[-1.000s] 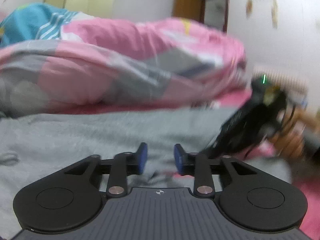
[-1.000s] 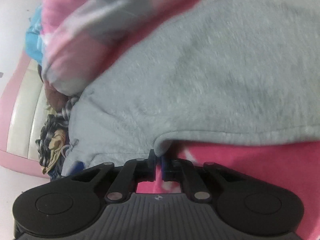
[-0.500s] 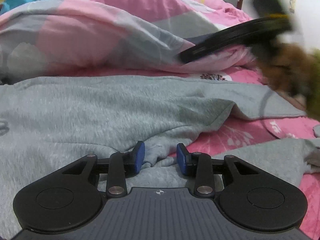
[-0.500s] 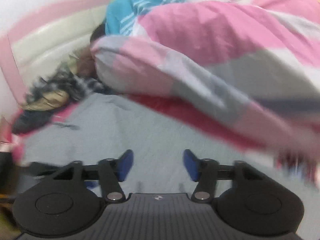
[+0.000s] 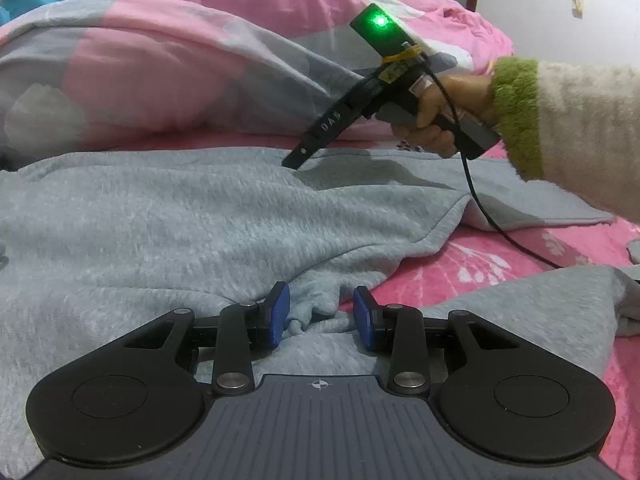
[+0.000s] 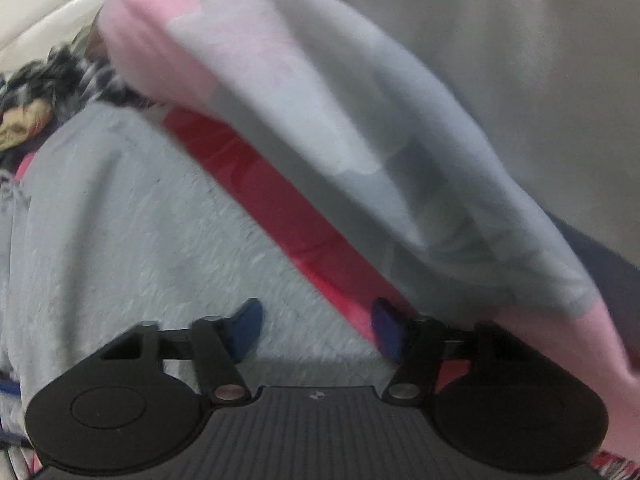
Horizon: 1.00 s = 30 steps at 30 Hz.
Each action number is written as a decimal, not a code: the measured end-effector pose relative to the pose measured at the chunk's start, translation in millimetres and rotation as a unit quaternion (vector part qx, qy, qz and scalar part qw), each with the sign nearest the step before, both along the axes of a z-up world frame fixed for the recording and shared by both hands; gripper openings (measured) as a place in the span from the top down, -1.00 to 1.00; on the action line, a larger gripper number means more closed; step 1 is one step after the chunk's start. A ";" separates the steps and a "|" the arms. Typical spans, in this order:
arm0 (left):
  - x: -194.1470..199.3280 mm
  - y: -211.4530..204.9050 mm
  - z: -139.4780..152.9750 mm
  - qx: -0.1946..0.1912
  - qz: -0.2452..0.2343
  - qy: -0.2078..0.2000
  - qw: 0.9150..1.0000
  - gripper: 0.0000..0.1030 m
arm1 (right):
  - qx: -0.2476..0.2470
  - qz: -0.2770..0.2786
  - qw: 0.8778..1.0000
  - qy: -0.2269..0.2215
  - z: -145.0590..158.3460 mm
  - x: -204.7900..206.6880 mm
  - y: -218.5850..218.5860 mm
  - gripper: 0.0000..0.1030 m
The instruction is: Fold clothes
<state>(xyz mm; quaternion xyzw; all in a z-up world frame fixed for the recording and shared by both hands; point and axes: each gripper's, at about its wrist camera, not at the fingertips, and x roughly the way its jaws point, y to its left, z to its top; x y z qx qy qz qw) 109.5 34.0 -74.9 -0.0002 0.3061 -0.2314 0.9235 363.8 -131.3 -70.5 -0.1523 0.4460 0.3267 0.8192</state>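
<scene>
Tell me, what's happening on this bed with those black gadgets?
A person is folding a fuzzy grey sweatshirt spread on a pink floral bedsheet. The left hand-held gripper sits low at a bunched fold of the fabric, which lies between its blue pads; whether they pinch it is unclear. The right hand-held gripper, its jaws just closing, is open and empty above the sweatshirt's far edge, next to a rumpled pink-and-grey quilt.

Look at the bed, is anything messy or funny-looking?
Yes. The grey sweatshirt lies rumpled on the pink sheet, its edge bunched between the fingers of the left tool. A black cable from the right tool trails across it. By the headboard, dark patterned clothes sit in a heap.
</scene>
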 end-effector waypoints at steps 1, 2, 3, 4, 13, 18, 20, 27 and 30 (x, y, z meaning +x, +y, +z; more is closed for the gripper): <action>0.1 -0.2 -0.1 0.001 0.000 0.000 1.000 0.32 | -0.009 0.008 1.000 -0.007 1.5 -5.2 3.3 0.19; -0.1 -0.2 0.1 0.002 0.001 -0.001 1.000 0.32 | -0.023 0.014 0.999 -0.023 2.1 -12.7 8.9 0.41; -0.4 -0.4 0.3 0.003 0.001 -0.002 1.000 0.32 | -0.037 0.020 0.998 -0.039 2.6 -20.2 14.6 0.70; -0.8 -0.8 0.5 0.005 0.002 -0.003 1.000 0.32 | -0.051 0.026 0.997 -0.057 3.4 -27.8 20.1 0.80; 0.6 -3.9 -0.8 0.013 0.004 -0.006 1.000 0.31 | -0.186 0.018 0.952 -0.242 -11.6 -35.1 45.2 1.00; -0.4 -6.6 -0.6 0.020 0.004 -0.009 1.000 0.31 | -0.183 -0.018 0.955 -0.232 -32.2 -15.6 43.2 1.00; -2.1 -10.2 0.0 0.030 0.005 -0.013 0.999 0.31 | -0.191 -0.016 0.954 -0.230 -24.8 -16.1 43.1 1.00; -4.5 -15.5 0.9 0.052 0.006 -0.023 0.998 0.30 | -0.057 0.048 0.979 -0.190 34.5 -56.0 72.2 0.98; -5.1 -16.5 0.7 0.056 0.006 -0.025 0.998 0.30 | 0.003 0.063 0.990 -0.125 31.8 -38.7 103.5 0.98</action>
